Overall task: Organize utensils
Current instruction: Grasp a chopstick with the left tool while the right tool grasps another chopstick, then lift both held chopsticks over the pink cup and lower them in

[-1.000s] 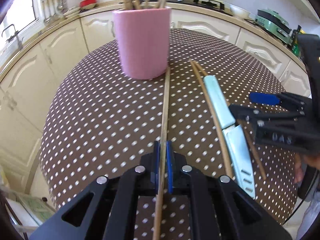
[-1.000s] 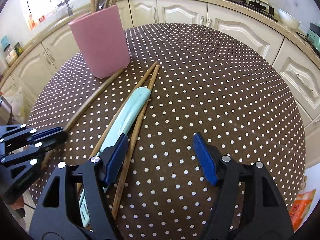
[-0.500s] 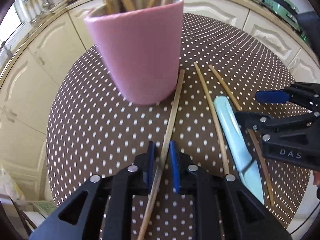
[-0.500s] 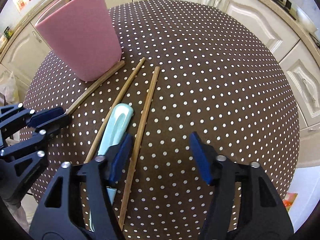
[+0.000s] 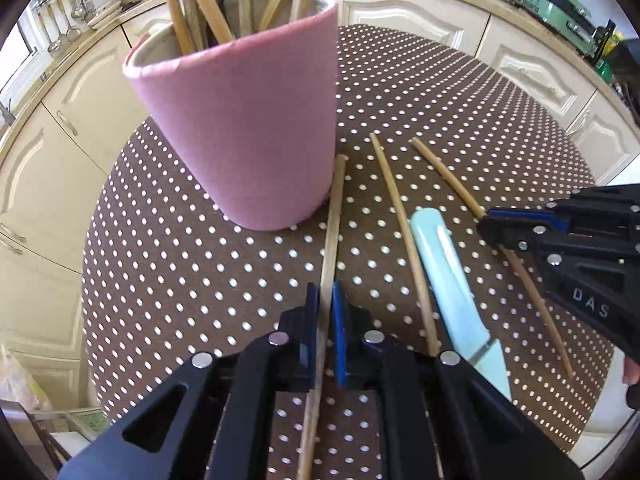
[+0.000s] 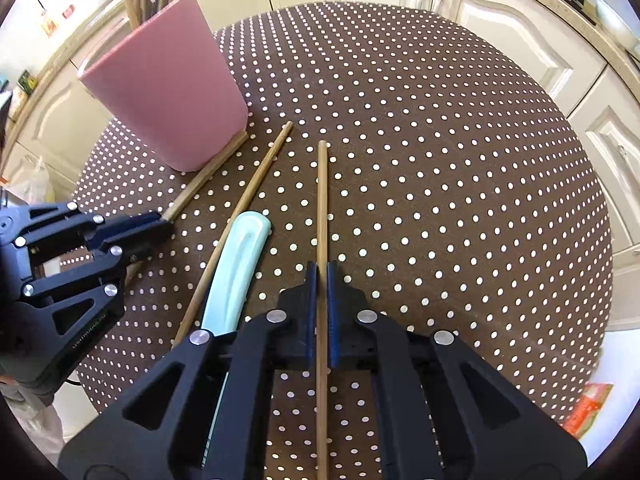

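While each hand-held gripper pinches a chopstick, the knife (image 6: 236, 268) apparently lies between.

Two close wrist views steeply down, sharing the dotted table (image 5: 200, 264) and pink holder (image 6: 168, 92).

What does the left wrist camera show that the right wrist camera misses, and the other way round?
Only the left wrist view looks into the pink cup at the sticks standing inside, and catches the green appliance on the counter.

Only the right wrist view shows the orange packet beyond the table's edge.

Both show the dotted table, the pale green knife, a loose chopstick beside it, and each tool, left and right, shut on its own chopstick.
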A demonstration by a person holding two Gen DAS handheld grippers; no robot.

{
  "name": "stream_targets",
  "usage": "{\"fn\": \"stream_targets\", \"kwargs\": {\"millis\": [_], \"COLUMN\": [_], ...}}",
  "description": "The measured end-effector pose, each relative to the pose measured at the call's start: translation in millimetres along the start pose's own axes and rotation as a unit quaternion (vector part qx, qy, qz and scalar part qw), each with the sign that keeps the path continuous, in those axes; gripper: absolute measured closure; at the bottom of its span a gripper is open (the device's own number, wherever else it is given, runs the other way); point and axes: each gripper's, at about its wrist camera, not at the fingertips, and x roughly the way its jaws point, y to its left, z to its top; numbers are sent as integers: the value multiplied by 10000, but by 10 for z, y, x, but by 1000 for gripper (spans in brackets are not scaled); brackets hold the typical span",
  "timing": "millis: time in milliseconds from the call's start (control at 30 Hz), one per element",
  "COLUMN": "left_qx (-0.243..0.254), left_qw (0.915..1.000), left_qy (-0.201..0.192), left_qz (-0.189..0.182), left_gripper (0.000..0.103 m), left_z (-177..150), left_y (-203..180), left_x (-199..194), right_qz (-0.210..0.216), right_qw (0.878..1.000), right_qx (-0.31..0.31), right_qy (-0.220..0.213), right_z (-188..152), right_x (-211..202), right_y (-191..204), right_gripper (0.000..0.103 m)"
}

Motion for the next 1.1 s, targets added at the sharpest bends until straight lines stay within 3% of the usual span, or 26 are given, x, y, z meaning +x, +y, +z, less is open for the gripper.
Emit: {"fn": "stream_targets", "kwargs": {"millis": [167,367,667,900,1100], "left_qx": [-129,-304,-265,-283,-354], "left_qw": [9984,9875,9525,9305,9058], "left_qy": [-493,-1447,-2996,-3616,-4181], "left_qz": [-250,-553,-475,-518,-595], "left_gripper": [97,97,97,97,97], "left_z": [-298,-526,-691,-575,-373], "left_y": [12,64,69,34,52], "left_x": [-231,-681,-1426,-1722,-1854], "right_qz": [213,545,815,1076,1194], "right_qw": [9979,9879,9615,9361,9125], "right_qx": [93,105,-1,-83,-97], "right_qy": [-598,-1450,-2626,-3348,-3912], "right_z": [-440,-654,-801,-789,-471], "right_x": [-348,-857,-1416,-1727,-1772], "right_y": [-89,-180,-62,216,372], "right_gripper": [98,98,98,97,97]}}
